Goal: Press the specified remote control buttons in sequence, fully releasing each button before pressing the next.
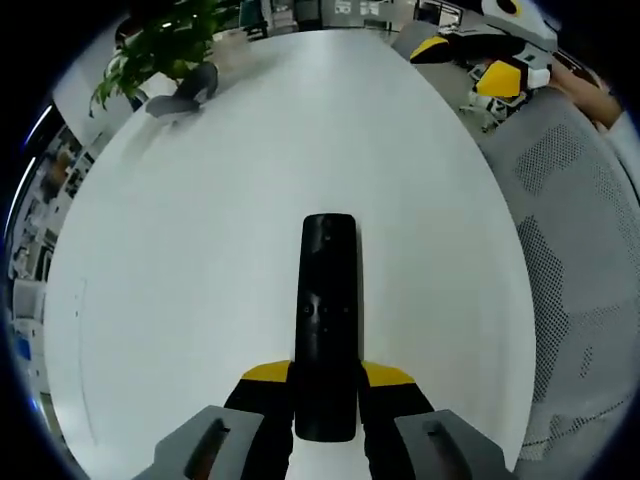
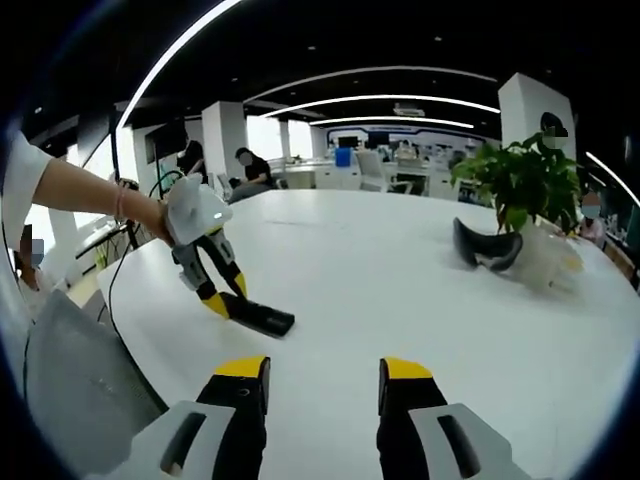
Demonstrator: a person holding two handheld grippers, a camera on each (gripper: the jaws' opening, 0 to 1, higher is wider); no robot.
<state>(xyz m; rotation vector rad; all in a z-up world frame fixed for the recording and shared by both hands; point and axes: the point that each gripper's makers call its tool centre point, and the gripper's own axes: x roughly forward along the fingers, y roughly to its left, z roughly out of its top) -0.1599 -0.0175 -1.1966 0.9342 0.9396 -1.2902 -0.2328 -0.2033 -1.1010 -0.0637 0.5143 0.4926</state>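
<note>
Black remote [image 1: 327, 330], lower centre, clamped in left tongs [image 1: 327, 385]; right tongs [image 2: 325, 385] apart, idle. Risk: slipping onto white counter [image 1: 200, 250] under pressing.

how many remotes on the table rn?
1. The black remote control lies on the white table, its near end clamped between the left gripper jaws; the right gripper view shows it at the table's left edge.

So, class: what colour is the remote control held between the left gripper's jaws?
Black. The remote control shows best in the left gripper view, clamped by the left gripper.
</note>
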